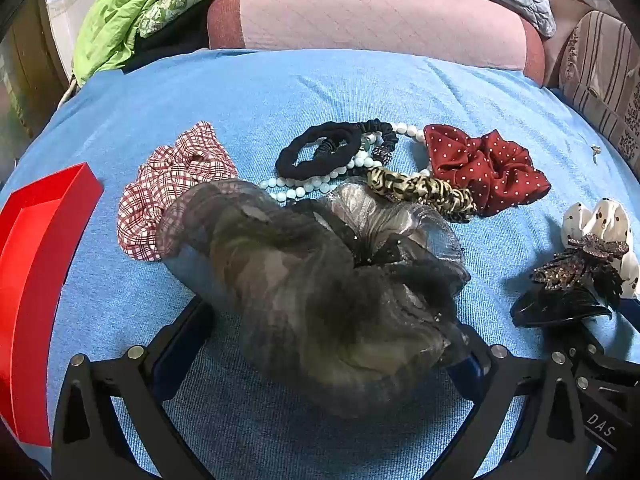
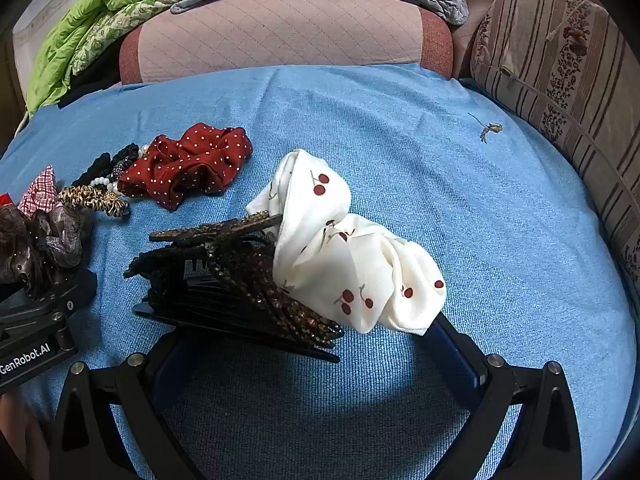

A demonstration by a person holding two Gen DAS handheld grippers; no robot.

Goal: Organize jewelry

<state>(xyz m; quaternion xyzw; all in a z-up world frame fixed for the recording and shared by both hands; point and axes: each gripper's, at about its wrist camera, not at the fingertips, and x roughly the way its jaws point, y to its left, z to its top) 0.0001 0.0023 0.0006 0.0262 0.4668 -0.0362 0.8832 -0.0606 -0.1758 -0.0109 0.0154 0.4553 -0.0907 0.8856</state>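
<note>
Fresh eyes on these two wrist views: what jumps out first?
In the left wrist view, the grey-brown sheer organza scrunchie fills the space between the left gripper's fingers, with the red tray bright at the far left edge. In the right wrist view, the white cherry-print scrunchie and the rhinestone claw clip sit together between the right gripper's fingers. Behind them, the dark red polka-dot scrunchie stands out on the blue cloth.
</note>
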